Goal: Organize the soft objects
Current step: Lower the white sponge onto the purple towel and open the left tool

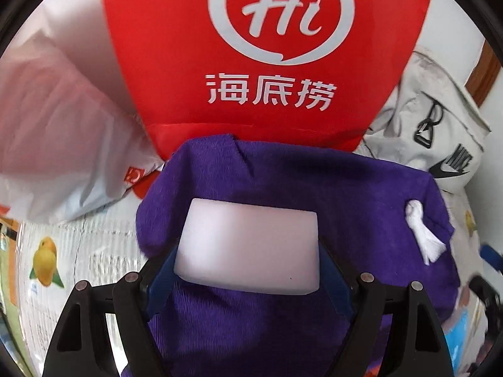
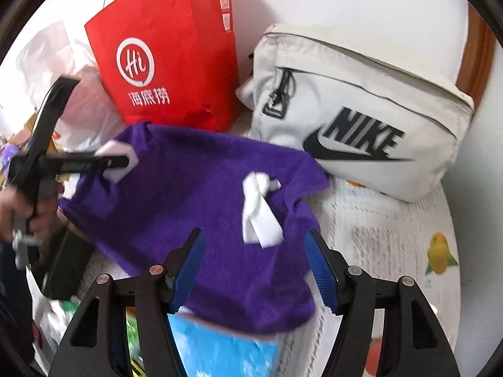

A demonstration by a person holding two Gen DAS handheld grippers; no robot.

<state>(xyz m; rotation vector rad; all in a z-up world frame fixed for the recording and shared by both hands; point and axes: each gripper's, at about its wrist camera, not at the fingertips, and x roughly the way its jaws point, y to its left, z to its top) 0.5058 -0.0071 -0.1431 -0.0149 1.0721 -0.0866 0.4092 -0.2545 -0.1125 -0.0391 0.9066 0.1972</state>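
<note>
A pale white foam block (image 1: 248, 248) fills the gap between the blue pads of my left gripper (image 1: 248, 251), which is shut on its two sides. Behind and beneath the block spreads a purple fleece cloth (image 1: 314, 188) with a white fabric tag (image 1: 422, 235). In the right wrist view, my left gripper (image 2: 116, 161) holds the block (image 2: 121, 172) at the cloth's upper left corner. My right gripper (image 2: 253, 235) hovers open over the purple cloth (image 2: 195, 188), its blue pads (image 2: 320, 270) on either side of the white tag (image 2: 261, 213) and gripping nothing.
A red paper bag (image 2: 166, 62) stands behind the cloth, with a white Nike bag (image 2: 361, 110) to its right and a white plastic bag (image 1: 63, 125) to its left. A blue packet (image 2: 220, 352) lies under the cloth's near edge. The fruit-print tablecloth (image 2: 393, 245) shows at right.
</note>
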